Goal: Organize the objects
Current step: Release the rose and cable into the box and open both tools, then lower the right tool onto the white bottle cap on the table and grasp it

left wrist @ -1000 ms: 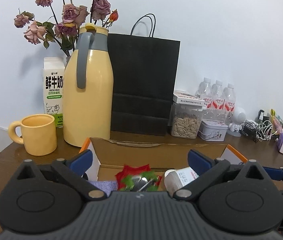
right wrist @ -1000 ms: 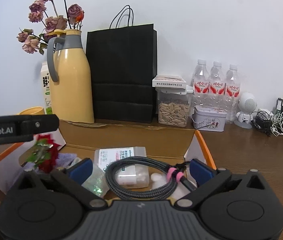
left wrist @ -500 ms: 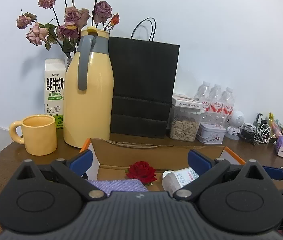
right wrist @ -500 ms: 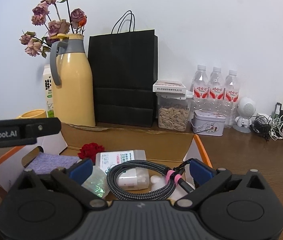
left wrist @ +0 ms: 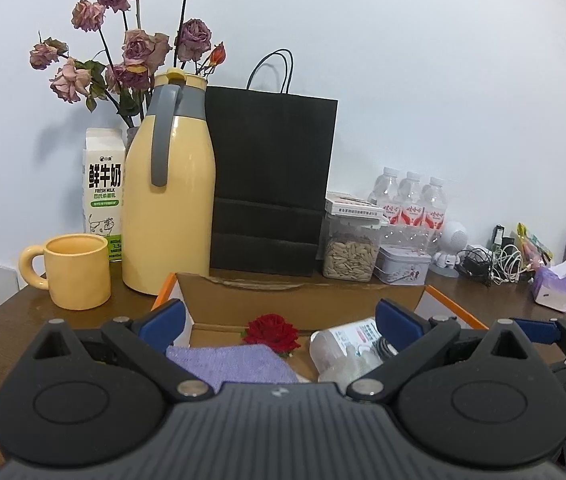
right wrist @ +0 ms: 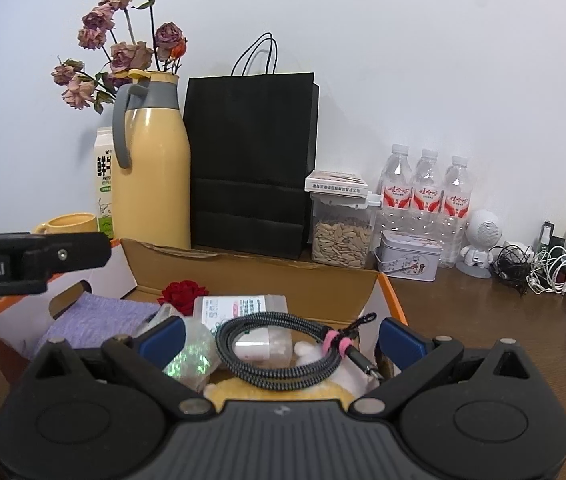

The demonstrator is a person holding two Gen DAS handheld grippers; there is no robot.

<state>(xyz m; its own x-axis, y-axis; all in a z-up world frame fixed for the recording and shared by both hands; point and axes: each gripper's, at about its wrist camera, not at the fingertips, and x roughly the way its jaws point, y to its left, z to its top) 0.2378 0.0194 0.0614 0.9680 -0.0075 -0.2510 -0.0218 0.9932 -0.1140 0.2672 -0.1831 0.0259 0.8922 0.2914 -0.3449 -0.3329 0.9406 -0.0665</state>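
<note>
An open cardboard box (left wrist: pixel 295 294) with orange edges sits on the brown table. A red rose (left wrist: pixel 271 330), a purple cloth (left wrist: pixel 235 362) and a white labelled bottle (left wrist: pixel 347 338) lie inside it. My left gripper (left wrist: pixel 281 320) hovers open over the box's near side, holding nothing. In the right wrist view the box (right wrist: pixel 263 278) also holds a coiled braided cable (right wrist: pixel 283 350), a white pack (right wrist: pixel 243 308) and a glittery wrapper (right wrist: pixel 191 358), beside the rose (right wrist: pixel 185 292) and the cloth (right wrist: pixel 99 316). My right gripper (right wrist: pixel 281 338) is open above the cable. The left gripper's body (right wrist: pixel 23 264) shows at the left.
Behind the box stand a yellow thermos (left wrist: pixel 169 204), a yellow mug (left wrist: pixel 77 270), a milk carton (left wrist: pixel 105 196), a black paper bag (left wrist: pixel 267 184), a seed jar (left wrist: pixel 349 252), a tin (left wrist: pixel 403 270) and water bottles (left wrist: pixel 411 204). Tangled chargers (right wrist: pixel 531 268) lie at the right.
The red rose dropped from under my left gripper into the box and now lies by the purple cloth. Both grippers have drawn back and up slightly.
</note>
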